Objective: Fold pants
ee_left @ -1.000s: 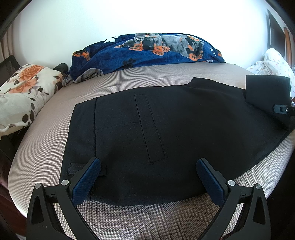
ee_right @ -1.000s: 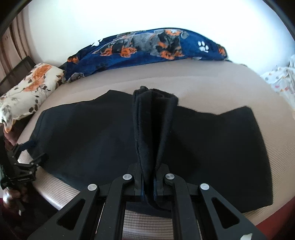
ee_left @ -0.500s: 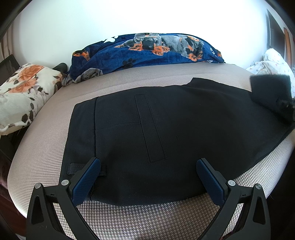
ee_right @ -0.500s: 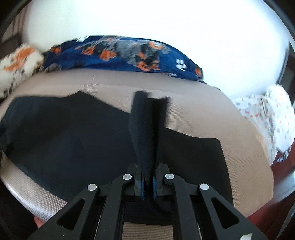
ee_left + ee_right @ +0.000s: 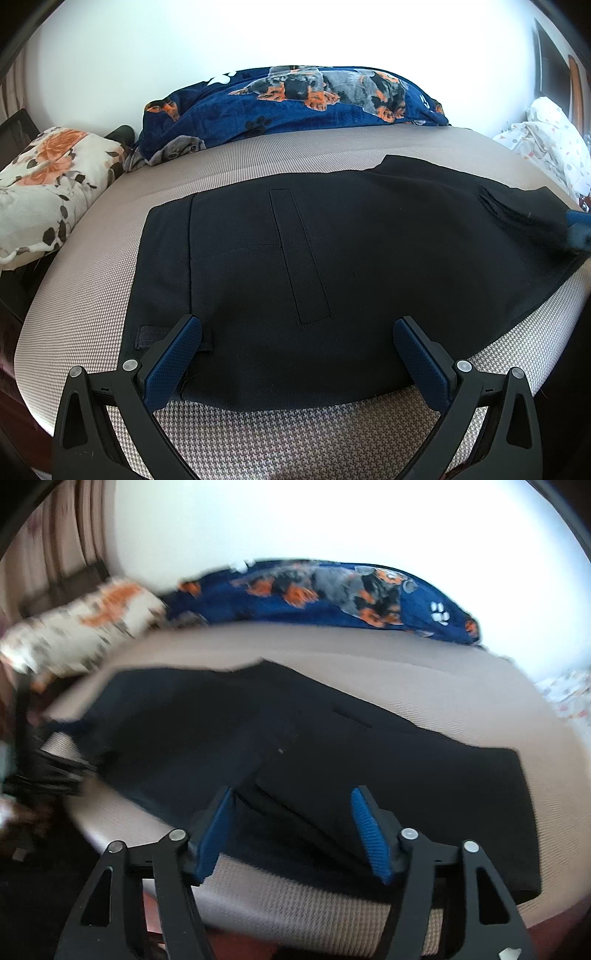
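Note:
Black pants (image 5: 332, 266) lie flat across the beige bed, waistband to the left in the left wrist view, with a back pocket seam in the middle. My left gripper (image 5: 295, 339) is open and empty, its fingers resting over the near edge of the waist end. My right gripper (image 5: 295, 812) is open and empty over the folded leg end of the pants (image 5: 369, 760); it shows as a blurred blue tip at the far right of the left wrist view (image 5: 578, 229). The right wrist view is motion-blurred.
A blue dog-print blanket (image 5: 295, 103) lies at the back of the bed (image 5: 258, 435). A floral pillow (image 5: 48, 184) sits at the left, a white patterned cloth (image 5: 550, 140) at the right. The bed's near edge runs just below both grippers.
My right gripper was shut on a raised fold of the pants leg; it has let go and opened, and the fabric now lies flat. The left gripper has not moved.

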Available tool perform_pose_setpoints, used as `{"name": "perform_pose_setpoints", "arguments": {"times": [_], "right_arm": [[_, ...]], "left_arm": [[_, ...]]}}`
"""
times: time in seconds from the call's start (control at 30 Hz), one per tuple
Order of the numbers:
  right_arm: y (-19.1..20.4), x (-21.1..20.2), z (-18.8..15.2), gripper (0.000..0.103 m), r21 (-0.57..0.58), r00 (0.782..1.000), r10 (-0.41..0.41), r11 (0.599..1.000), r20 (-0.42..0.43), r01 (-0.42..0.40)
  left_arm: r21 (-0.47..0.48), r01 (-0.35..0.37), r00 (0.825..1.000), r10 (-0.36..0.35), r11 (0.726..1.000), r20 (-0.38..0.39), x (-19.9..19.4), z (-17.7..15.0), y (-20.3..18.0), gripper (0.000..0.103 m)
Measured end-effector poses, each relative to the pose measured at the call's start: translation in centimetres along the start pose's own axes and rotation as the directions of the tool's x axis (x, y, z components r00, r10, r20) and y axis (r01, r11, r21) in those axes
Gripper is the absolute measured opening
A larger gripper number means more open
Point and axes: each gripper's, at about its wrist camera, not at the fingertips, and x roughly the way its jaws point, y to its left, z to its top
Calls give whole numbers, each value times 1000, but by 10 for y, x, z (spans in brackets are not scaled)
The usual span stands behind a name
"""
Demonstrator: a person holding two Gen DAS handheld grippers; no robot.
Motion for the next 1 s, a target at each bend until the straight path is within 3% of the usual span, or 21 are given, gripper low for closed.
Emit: {"name": "perform_pose_setpoints", "arguments": {"times": [0.1, 0.13, 0.17, 0.23, 0.33, 0.57, 0.73, 0.87, 1.0], "right_arm": [[-37, -22, 2, 62, 140, 991, 126, 981, 49, -131], [-56, -28, 3, 59, 198, 987, 143, 968, 76, -155], [-77, -34, 4, 49, 252, 986, 139, 955, 98, -159], [-125, -40, 2, 32, 359, 989, 105, 923, 107, -137], [-177, -34, -2, 21, 457, 999, 33, 889, 24, -40], [-217, 6, 14, 18, 447, 998, 48, 894, -39, -25], [-246, 30, 12, 18, 515, 997, 48, 857, -65, -8], [-259, 39, -5, 8, 588, 993, 94, 808, -65, -38], [-263, 35, -19, 4, 614, 993, 112, 787, -37, -66]], "left_arm": [[0, -1, 1000, 1, 1000, 0, 0, 0, 0, 103], [0, -1, 1000, 1, 1000, 0, 0, 0, 0, 103], [0, 0, 1000, 0, 1000, 0, 0, 0, 0, 103], [-1, 1, 1000, -1, 1000, 1, 0, 0, 0, 103], [0, -2, 1000, 2, 1000, 0, 1, 0, 0, 103], [1, -1, 1000, 1, 1000, -2, 0, -1, 1, 103], [1, -1, 1000, 1, 1000, -1, 1, 0, 0, 103], [0, -2, 1000, 2, 1000, 0, 1, 0, -1, 103], [0, -2, 1000, 2, 1000, -1, 2, 0, -1, 103]]}}
